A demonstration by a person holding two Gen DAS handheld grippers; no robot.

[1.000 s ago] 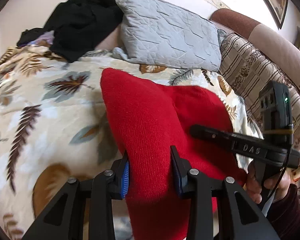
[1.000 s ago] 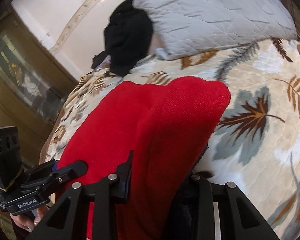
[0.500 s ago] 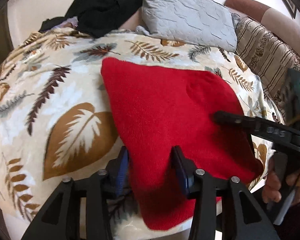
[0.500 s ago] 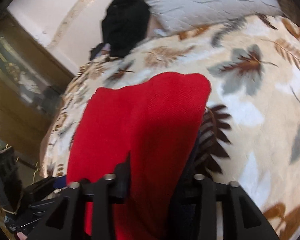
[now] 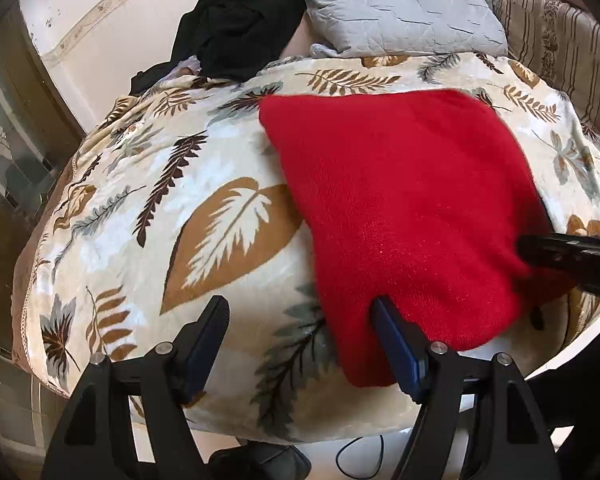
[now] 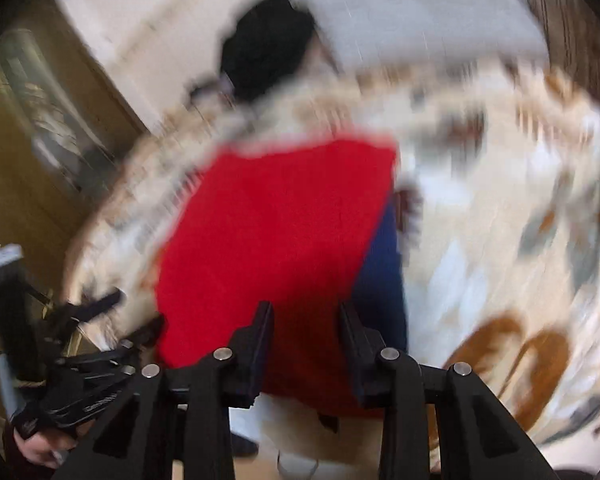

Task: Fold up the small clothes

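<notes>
A red knit garment (image 5: pixel 400 208) lies spread on the leaf-patterned blanket (image 5: pixel 160 220). My left gripper (image 5: pixel 300 306) hovers over its near left corner. Its jaws are opening wide, and only the cloth's edge lies by the right finger (image 5: pixel 396 344); the pads press on nothing. The right wrist view is motion-blurred. There my right gripper (image 6: pixel 306 312) is closing, with the red garment (image 6: pixel 276 232) filling the gap between its fingers. A dark blue layer (image 6: pixel 380 264) shows along the cloth's right side. One right-gripper finger (image 5: pixel 560 252) reaches the garment's right corner.
A grey quilted pillow (image 5: pixel 392 12) and a heap of black clothes (image 5: pixel 240 20) lie at the far end. A striped sofa back (image 5: pixel 560 52) runs along the right. A glass-fronted cabinet (image 5: pixel 4 140) stands at left. A cable (image 5: pixel 360 452) lies on the floor below the near edge.
The left gripper has let go of the red garment and spread wide. The garment has come down flatter onto the blanket. Both cameras have drawn back toward the near edge.
</notes>
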